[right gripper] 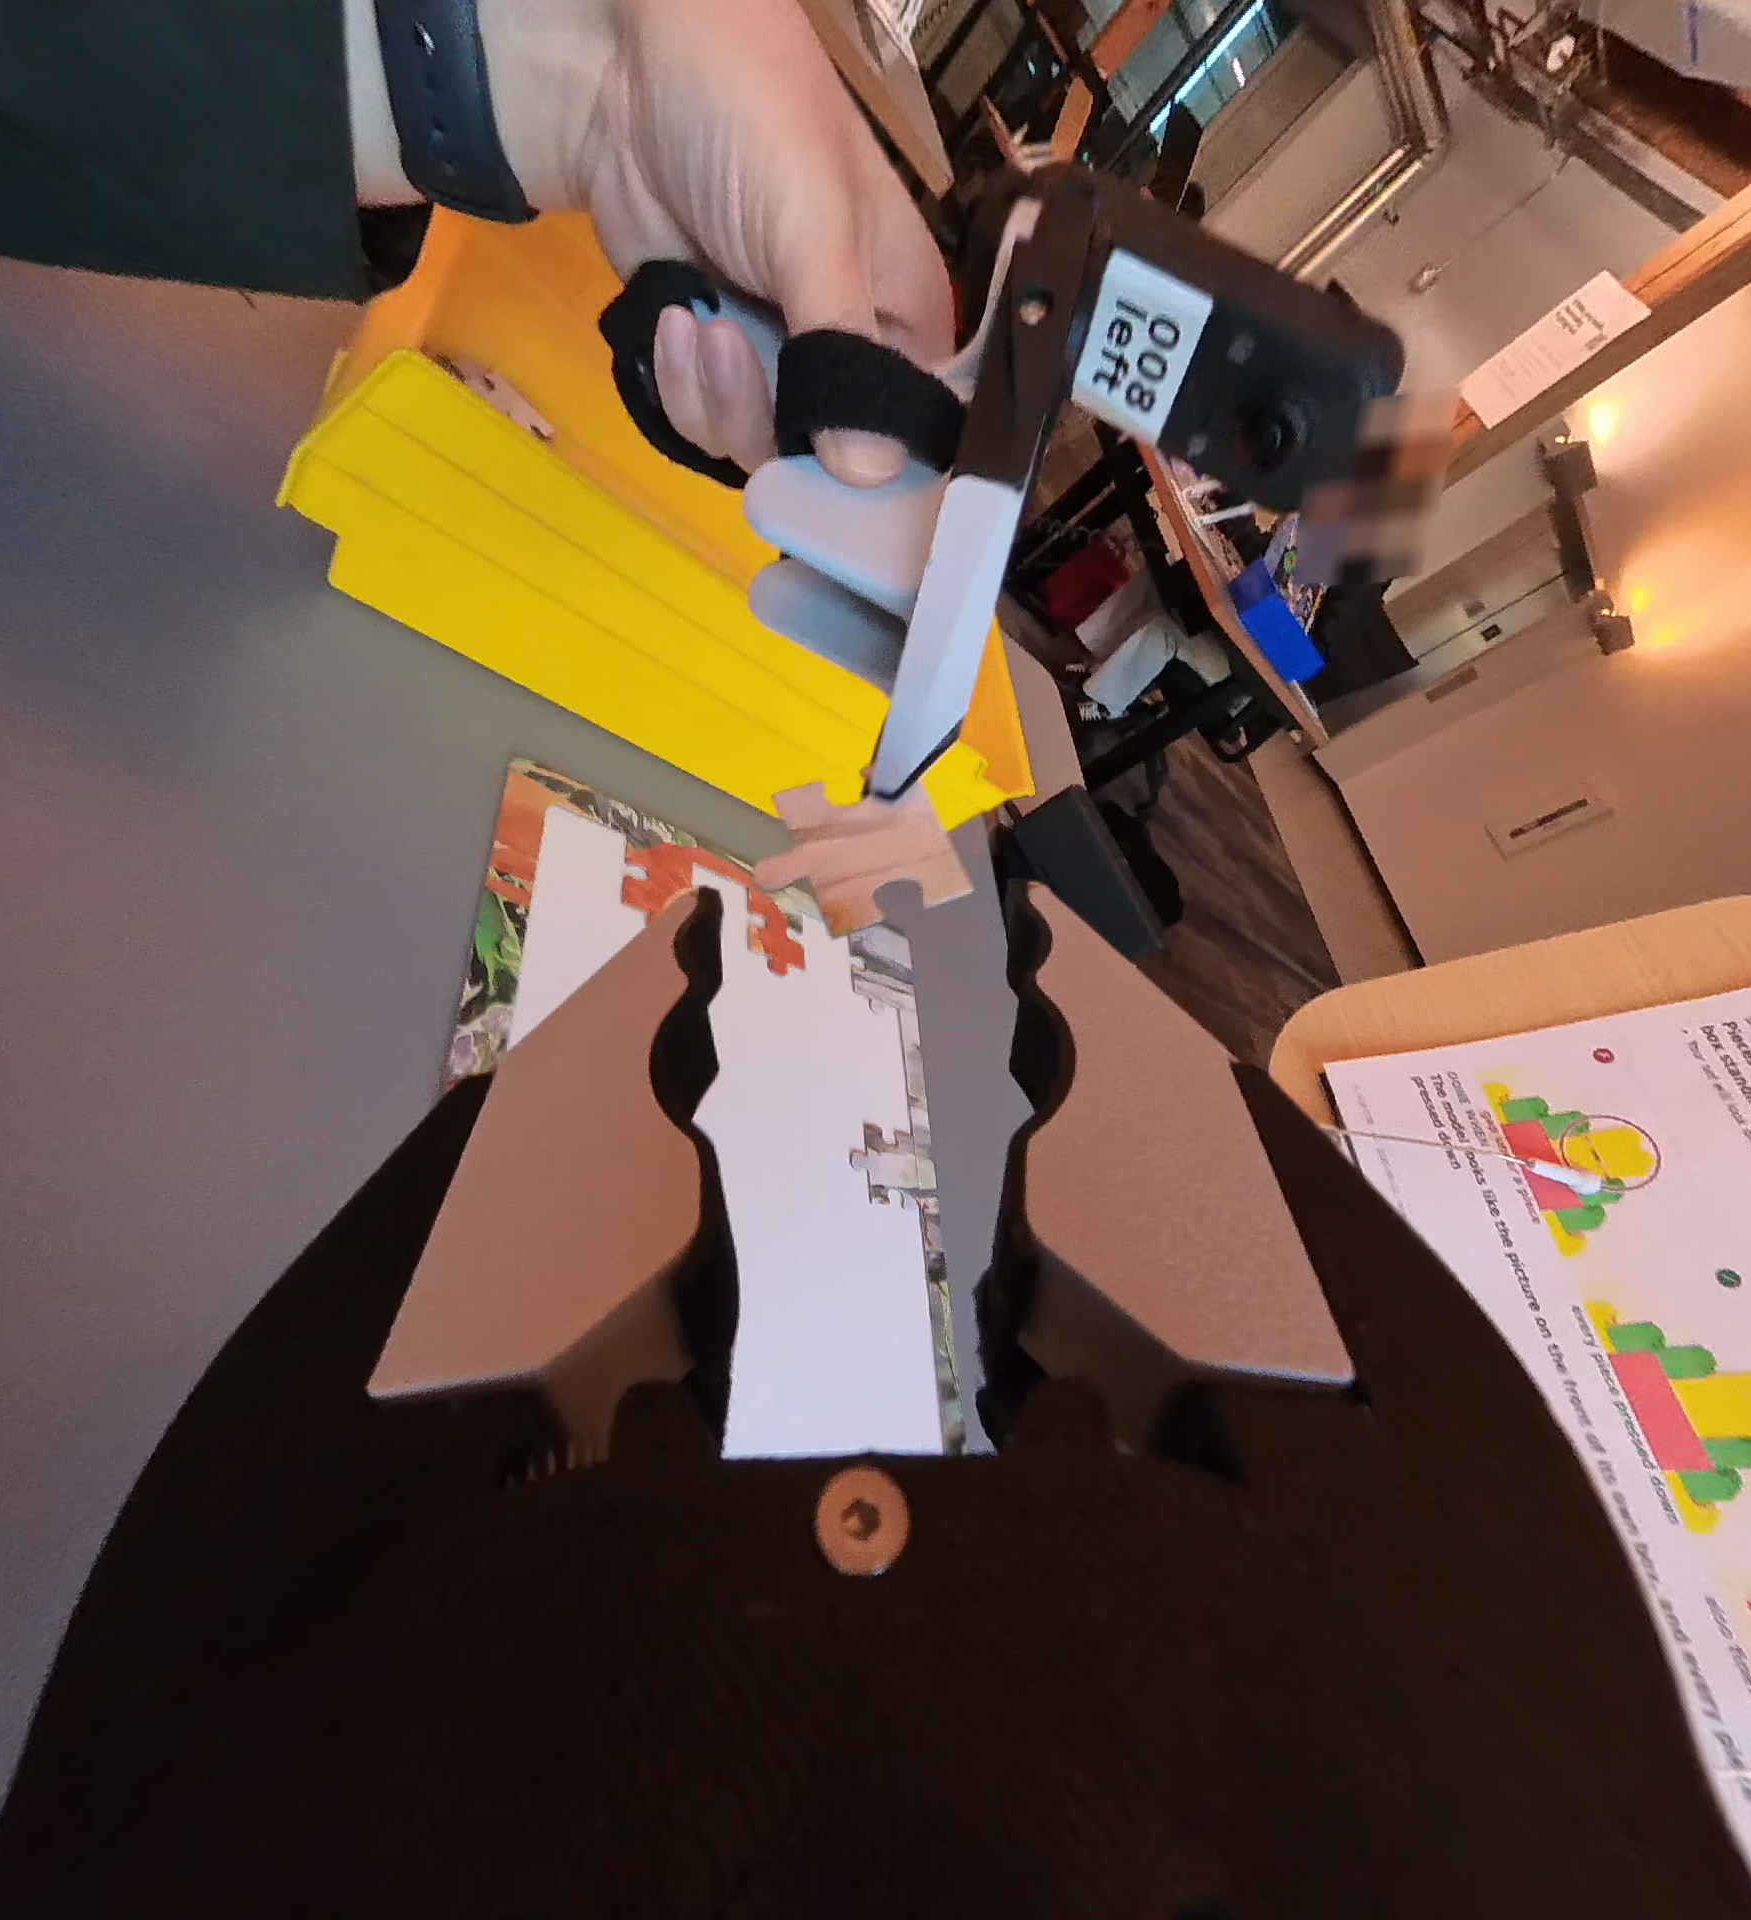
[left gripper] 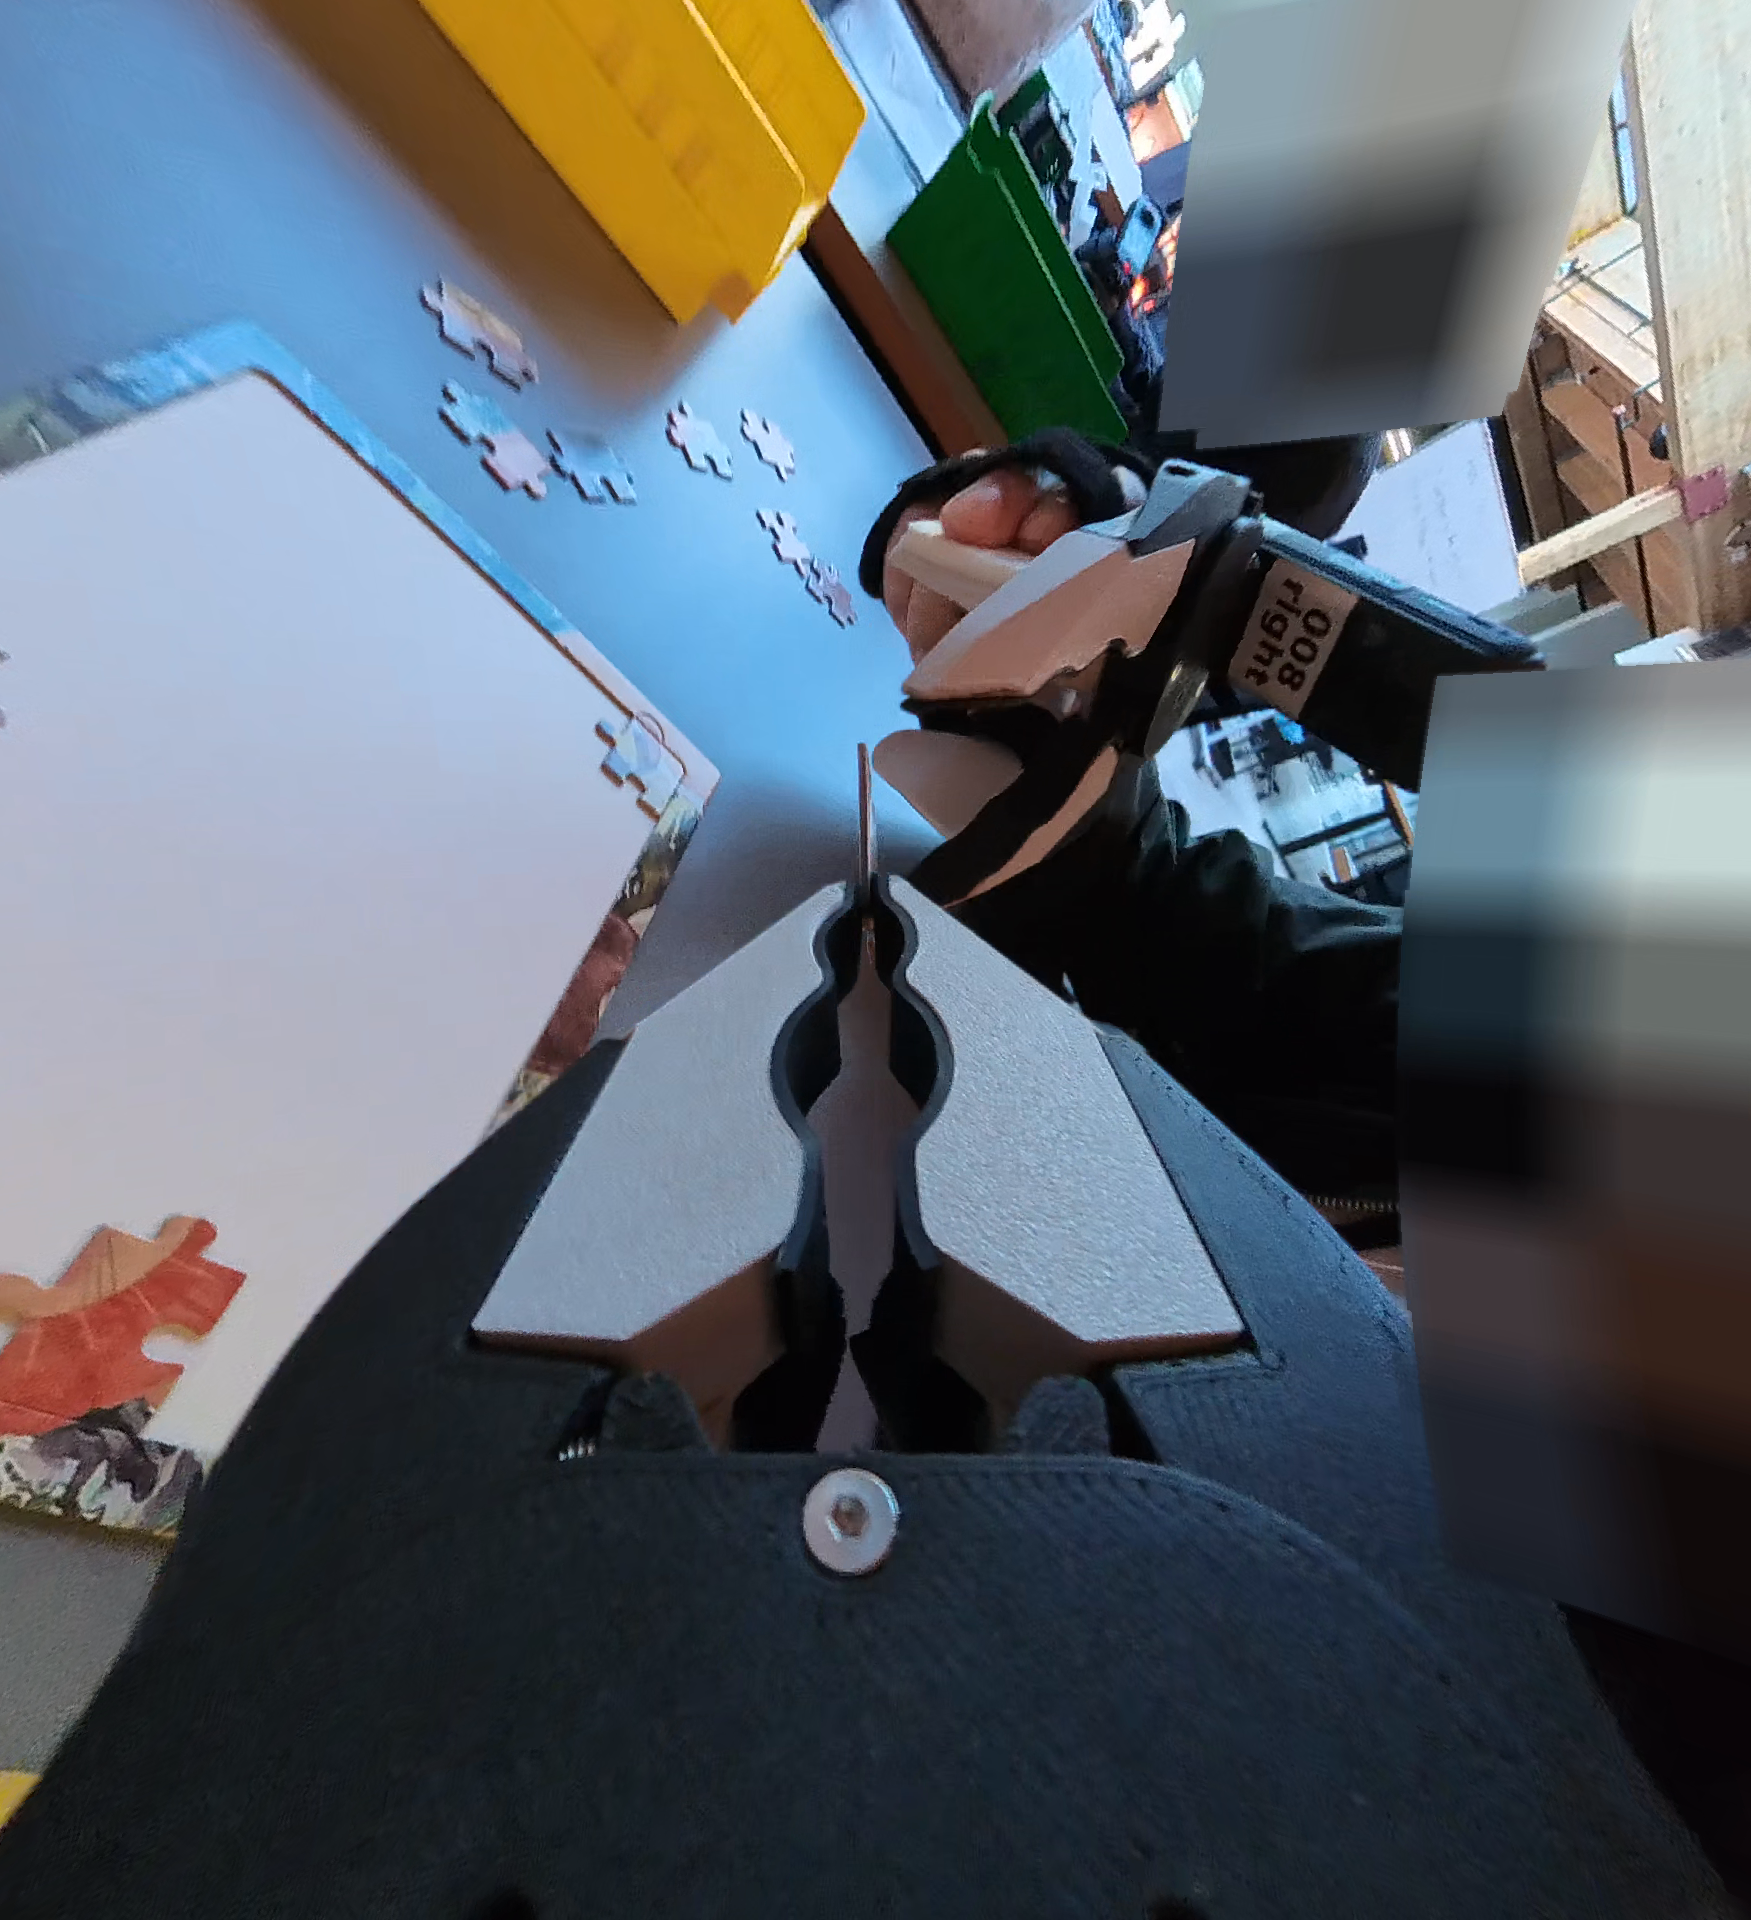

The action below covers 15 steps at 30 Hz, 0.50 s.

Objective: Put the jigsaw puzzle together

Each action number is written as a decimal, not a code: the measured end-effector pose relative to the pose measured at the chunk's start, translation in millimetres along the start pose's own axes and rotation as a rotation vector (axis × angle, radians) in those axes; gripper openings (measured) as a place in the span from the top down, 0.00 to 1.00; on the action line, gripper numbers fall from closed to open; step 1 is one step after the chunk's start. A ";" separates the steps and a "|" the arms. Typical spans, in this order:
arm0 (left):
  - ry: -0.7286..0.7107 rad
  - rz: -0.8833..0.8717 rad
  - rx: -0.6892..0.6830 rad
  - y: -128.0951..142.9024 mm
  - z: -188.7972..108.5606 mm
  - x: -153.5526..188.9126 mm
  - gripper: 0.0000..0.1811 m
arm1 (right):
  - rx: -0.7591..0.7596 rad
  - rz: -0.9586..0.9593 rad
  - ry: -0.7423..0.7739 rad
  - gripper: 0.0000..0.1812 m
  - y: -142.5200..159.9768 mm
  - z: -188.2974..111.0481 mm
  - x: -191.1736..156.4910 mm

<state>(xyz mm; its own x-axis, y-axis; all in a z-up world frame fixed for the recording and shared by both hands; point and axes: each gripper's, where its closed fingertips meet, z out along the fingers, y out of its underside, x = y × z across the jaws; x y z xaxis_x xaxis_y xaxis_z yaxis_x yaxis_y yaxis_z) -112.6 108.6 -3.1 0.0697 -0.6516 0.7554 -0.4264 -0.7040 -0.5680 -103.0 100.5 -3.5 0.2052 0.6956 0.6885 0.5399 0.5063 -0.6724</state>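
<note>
My left gripper [left gripper: 869, 902] is shut on a pinkish-tan puzzle piece [left gripper: 864, 821], seen edge-on and held in the air. In the right wrist view the same piece [right gripper: 866, 852] hangs from the left gripper's tip [right gripper: 897, 774], above the puzzle board [right gripper: 798, 1195]. My right gripper [right gripper: 866, 914] is open, its fingers on either side of the piece; I cannot tell whether they touch it. The board [left gripper: 227, 779] is mostly bare white, with orange pieces [left gripper: 112, 1309] fitted at one edge. The right gripper [left gripper: 912, 727] also shows in the left wrist view.
Several loose pieces [left gripper: 590, 457] lie on the grey table [left gripper: 746, 644] beyond the board. A yellow bin [left gripper: 663, 135] and a green bin [left gripper: 1006, 260] stand at the table's far side. A printed instruction sheet [right gripper: 1629, 1299] lies on a tan board to the right. Less than 4 cm separates the two grippers' tips.
</note>
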 end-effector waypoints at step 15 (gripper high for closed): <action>0.014 0.027 -0.144 23.0 11.8 3.4 1.00 | -0.020 -0.013 -0.116 0.82 -0.8 0.8 -21.2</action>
<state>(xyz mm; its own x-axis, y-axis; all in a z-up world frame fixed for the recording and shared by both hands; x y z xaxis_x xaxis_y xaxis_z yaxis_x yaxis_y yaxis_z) -111.5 86.9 -17.4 0.0438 -0.6652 0.7454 -0.5533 -0.6374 -0.5363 -108.4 85.8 -17.8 0.1030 0.7436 0.6607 0.5584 0.5064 -0.6570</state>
